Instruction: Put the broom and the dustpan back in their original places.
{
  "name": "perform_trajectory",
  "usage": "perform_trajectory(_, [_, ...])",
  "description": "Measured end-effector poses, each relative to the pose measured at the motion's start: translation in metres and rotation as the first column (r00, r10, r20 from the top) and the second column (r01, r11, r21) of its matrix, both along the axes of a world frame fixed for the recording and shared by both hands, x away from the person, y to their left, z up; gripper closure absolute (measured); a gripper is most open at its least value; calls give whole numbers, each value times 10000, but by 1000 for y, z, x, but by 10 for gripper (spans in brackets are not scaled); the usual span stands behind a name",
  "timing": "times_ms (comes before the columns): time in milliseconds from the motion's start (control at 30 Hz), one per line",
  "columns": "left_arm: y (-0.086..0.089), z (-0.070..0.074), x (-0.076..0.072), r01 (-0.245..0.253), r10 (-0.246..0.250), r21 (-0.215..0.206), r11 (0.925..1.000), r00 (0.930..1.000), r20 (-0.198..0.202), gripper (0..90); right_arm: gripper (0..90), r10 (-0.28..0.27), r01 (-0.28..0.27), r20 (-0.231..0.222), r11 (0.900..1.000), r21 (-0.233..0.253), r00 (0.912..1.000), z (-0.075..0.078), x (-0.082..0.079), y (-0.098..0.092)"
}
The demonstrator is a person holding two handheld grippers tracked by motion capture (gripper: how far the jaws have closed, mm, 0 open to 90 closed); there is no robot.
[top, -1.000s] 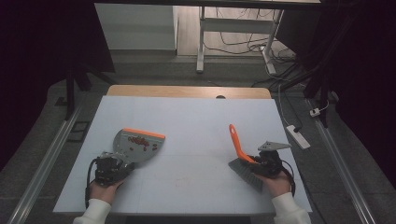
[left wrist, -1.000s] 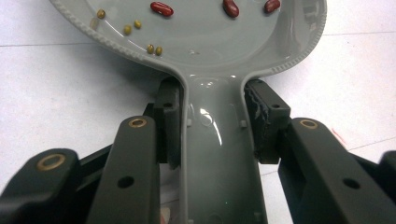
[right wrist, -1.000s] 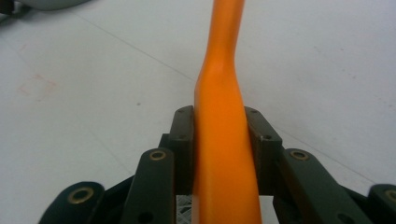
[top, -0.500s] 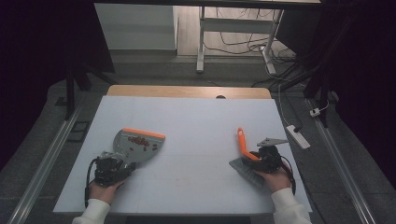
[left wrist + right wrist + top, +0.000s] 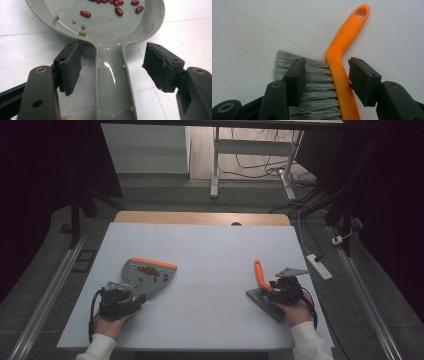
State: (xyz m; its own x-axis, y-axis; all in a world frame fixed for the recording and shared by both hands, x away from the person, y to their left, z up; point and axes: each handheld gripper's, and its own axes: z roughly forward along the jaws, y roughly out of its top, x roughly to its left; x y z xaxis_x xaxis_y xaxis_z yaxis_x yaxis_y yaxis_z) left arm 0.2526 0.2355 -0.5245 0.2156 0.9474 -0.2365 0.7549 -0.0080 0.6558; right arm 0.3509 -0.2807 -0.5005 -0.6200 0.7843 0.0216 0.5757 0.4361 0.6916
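- I am watching the beans [image 5: 117,6] first: red and small green ones are lying loose in the dustpan [image 5: 146,276] just ahead of my left gripper [image 5: 112,66]. If that pan is getting tipped or jerked as I am taking its handle, I judge they will be rolling out onto the table [image 5: 210,250].
- The brush [image 5: 342,72] is lying flat between the jaws of my right gripper [image 5: 327,75]; closing off-centre could be pinching bristles [image 5: 312,85] rather than the orange handle [image 5: 348,37], and the brush could be twisting or slipping.
- My left gripper's jaws are standing wide apart, straddling the pan's grey handle [image 5: 112,82] with clear gaps on both sides; they are clamping nothing.
- My right gripper's jaws are also standing apart: one pad is sitting over the bristles, the other just beside the orange handle, perhaps brushing it; I cannot tell about contact, but there is no grip.
- In the high view, pan and brush are resting well apart, each at its own gripper.
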Motion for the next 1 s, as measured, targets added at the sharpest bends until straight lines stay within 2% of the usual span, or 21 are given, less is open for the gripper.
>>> perform_trajectory(100, [2,3,-3,-56,55,51,10000,9999,98,302,467,-39,37,131,9998,176,9999,2,-3,0])
perform_trajectory(233, [5,5,-8,-49,47,121,9999,9999,159,301,467,171,-187,425,9991,371,9990,6,-7,-1])
perform_trajectory(300, [5,8,-11,5,-13,332,9994,9998,218,301,467,280,-304,533,9986,440,9982,8,-9,-1])
perform_trajectory(467, [3,17,-15,459,-502,976,9942,9978,424,309,467,653,-688,651,9962,530,9957,8,-14,0])
perform_trajectory(600, [3,20,-15,1010,-1081,1157,9881,9925,564,316,468,840,-880,683,9945,576,9941,8,-16,1])
perform_trajectory(767, [3,23,-12,1713,-1821,1199,9779,9795,861,317,468,985,-1033,703,9923,684,9927,7,-20,4])
perform_trajectory(900, [1,28,-8,2377,-2512,1199,9639,9612,1138,325,467,1176,-1231,818,9902,659,9897,8,-24,7])
perform_trajectory(1000, [-4,28,-2,2848,-2969,1095,9523,9476,1178,324,467,1315,-1379,927,9881,674,9870,9,-26,10])
